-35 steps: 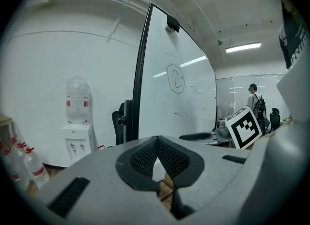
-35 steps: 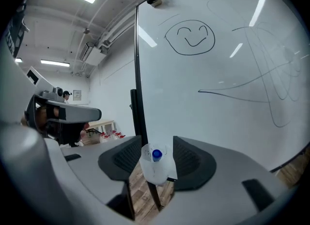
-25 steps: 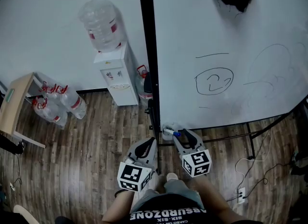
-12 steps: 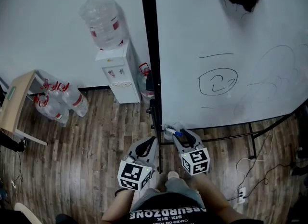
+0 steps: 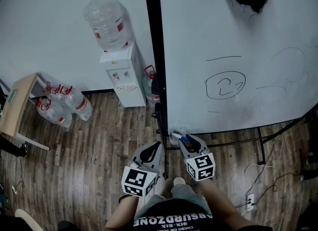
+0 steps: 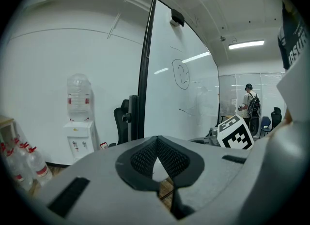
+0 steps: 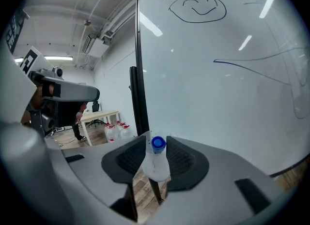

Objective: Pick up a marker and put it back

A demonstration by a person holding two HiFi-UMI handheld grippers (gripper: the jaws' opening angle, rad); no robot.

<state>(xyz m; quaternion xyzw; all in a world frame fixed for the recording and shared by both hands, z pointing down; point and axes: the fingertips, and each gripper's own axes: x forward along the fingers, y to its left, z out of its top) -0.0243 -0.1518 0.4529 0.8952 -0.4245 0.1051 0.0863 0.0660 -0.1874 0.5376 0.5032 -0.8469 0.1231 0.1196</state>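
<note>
Just now the jaws of the grey right gripper (image 7: 156, 147) have been closing. A white-bodied marker with a blue cap (image 7: 156, 163) is caught between the dark ribbed pads (image 7: 183, 160), cap end pointed away from the camera; both pads appear to be pressed against the barrel, so a grip is judged to be made, though only just.

In the head view that gripper is held low at the bottom left corner of the large white whiteboard (image 5: 238, 36), just beside its black upright post (image 5: 155, 51), in the same spot as a second ago; only the jaw opening is changed, not the position. The marker is thus placed at that corner, near the board's lower edge, between the jaws. Whether it is lifted clear of its resting place cannot be told; the support beneath is hidden by the gripper.

The grey left gripper (image 5: 157, 145) is kept just beside the right one, over the wooden floor (image 5: 89, 165). Its jaws are shut tip to tip with nothing between them; it has not been moved and no part in the step is taken by it.

For the task, the pick-up half is judged to be at the grasp stage: marker seized, lift not yet done, return still outstanding. A firm squeeze is needed before any pull; a smooth round barrel could slip or swivel between the pads.
</note>
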